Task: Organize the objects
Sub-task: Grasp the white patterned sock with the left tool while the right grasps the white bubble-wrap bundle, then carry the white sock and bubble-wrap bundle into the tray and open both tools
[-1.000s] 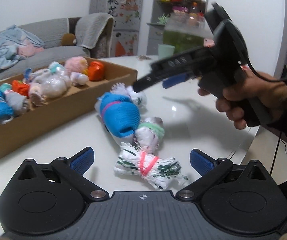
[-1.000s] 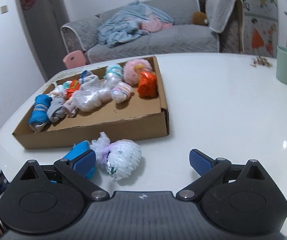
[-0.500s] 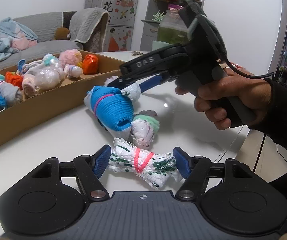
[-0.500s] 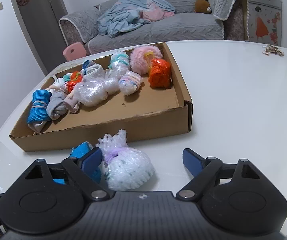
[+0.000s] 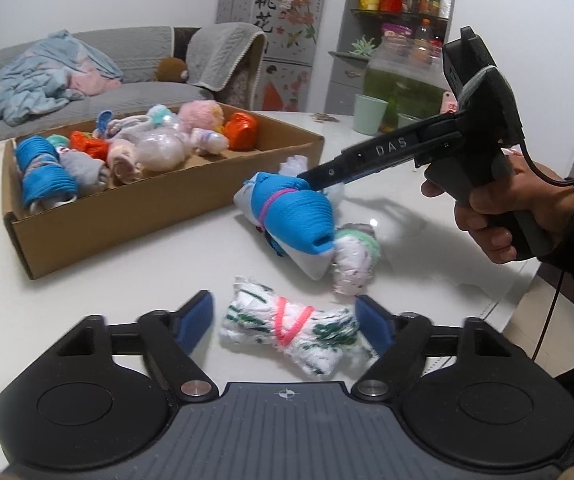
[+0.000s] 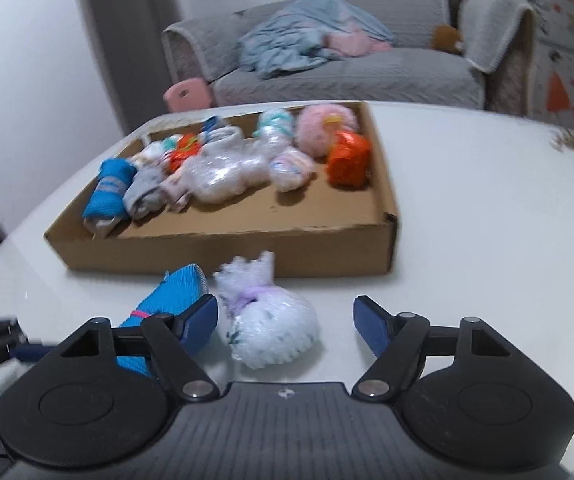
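Note:
A white-and-green sock roll tied with a pink band [image 5: 287, 330] lies on the white table between the open fingers of my left gripper [image 5: 285, 320]; the pads stand just beside its ends. Beyond it lie a blue-and-white roll [image 5: 293, 220] and a small white-green roll [image 5: 353, 260]. My right gripper [image 6: 285, 320] is open around a white bubbly bundle with a purple tie [image 6: 269, 322], with the blue roll [image 6: 169, 296] at its left finger. The cardboard box [image 6: 231, 246] holds several rolls.
A mint cup [image 5: 369, 114] and a large green jar [image 5: 407, 80] stand at the table's far side. A grey sofa [image 6: 347, 68] with clothes is behind the table. The table's right edge [image 5: 499, 300] is near the rolls.
My left gripper's fingers opened a little from the white-and-green roll's ends. My right gripper moved closer over the white bundle, near the box front.

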Motion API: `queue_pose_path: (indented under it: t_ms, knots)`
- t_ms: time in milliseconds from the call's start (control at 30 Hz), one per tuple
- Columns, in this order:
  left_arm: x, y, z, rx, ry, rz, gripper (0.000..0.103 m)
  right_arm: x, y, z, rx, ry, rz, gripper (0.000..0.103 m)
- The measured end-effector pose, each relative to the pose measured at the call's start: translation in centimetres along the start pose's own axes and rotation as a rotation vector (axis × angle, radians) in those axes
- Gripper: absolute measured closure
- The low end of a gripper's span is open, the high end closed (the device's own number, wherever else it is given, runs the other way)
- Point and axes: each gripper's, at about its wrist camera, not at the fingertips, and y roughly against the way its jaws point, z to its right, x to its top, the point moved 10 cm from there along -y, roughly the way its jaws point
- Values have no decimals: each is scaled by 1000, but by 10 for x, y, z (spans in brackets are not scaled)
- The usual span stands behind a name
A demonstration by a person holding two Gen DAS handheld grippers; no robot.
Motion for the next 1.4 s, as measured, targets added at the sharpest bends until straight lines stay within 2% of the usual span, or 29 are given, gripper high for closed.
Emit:
queue_pose_path:
  t_ms: [67,100,133,267,333,533,667,867,933,1067,1167,1400]
  knots:
    - [-1,1,0,7,-13,3,18,-1,-6,-4,5,41,-24,39]
    - [-3,2,1,8,-16,5,18,-3,-9,-6,13,53,-37,48]
    - [-3,3,1,9,-19,8,17,-5,-11,-8,27,63,-50,52]
    - [-5,3,3,12,-41,15,19,-9,-6,-10,47,70,-35,62]
    - [-5,3,7,2,-57,19,30,-11,-1,-7,49,58,-24,63]
    - [4,10,6,7,-45,25,32,-2,22,3,41,41,14,64]
    - [38,25,-13,65,4,67,31,29,43,7,21,52,63,64]
    - [102,25,-57,197,49,92,31,95,52,-30,94,117,130,63]
    - [118,19,-73,230,62,82,31,111,47,-45,122,140,131,63]
    - [139,8,-96,249,116,52,31,128,24,-61,144,170,97,63]
    - [141,-8,-103,242,127,3,31,130,4,-64,149,179,57,63]
    - [121,-41,-116,138,237,-130,31,115,-26,-64,170,183,-41,63]
